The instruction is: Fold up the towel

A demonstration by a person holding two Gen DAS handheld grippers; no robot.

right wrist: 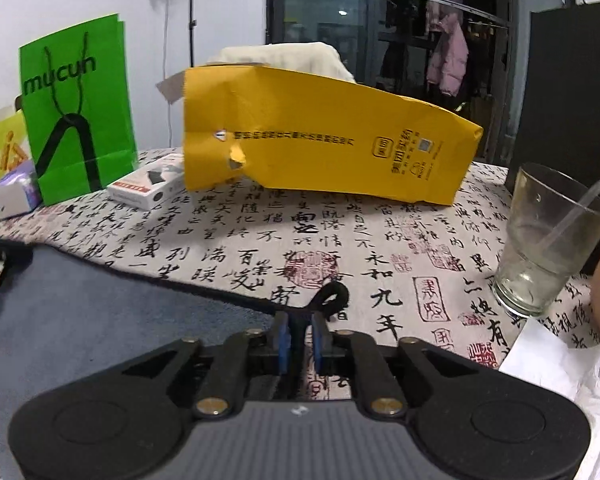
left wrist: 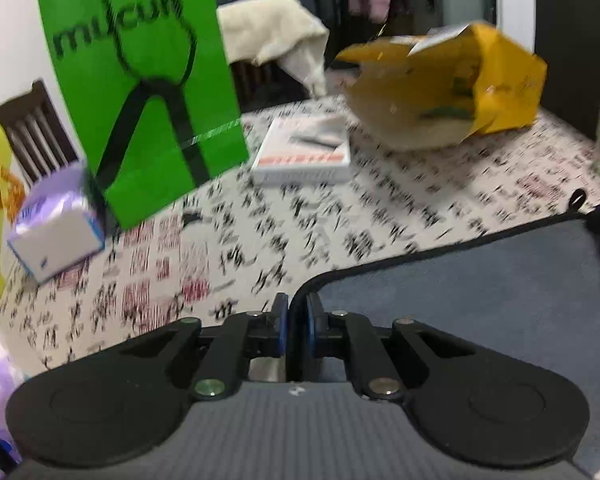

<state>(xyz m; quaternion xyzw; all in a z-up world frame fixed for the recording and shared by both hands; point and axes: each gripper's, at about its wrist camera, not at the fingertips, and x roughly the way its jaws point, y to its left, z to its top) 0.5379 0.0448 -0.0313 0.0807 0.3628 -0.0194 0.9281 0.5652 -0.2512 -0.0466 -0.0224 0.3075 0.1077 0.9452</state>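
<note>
The towel [left wrist: 480,292] is blue-grey with a black trimmed edge and lies on the calligraphy-print tablecloth [left wrist: 340,208]. In the left wrist view my left gripper [left wrist: 297,312] is shut on the towel's rounded corner, the cloth running off to the right. In the right wrist view my right gripper [right wrist: 300,328] is shut on another corner of the towel [right wrist: 80,320], beside its black hanging loop [right wrist: 332,296]; the cloth spreads to the left.
A green paper bag [right wrist: 76,112], a yellow paper bag [right wrist: 320,140], a white box [right wrist: 148,188] and a small lilac pack [right wrist: 14,192] stand along the far side. A glass with a straw [right wrist: 548,240] is at the right, white paper [right wrist: 560,380] below it.
</note>
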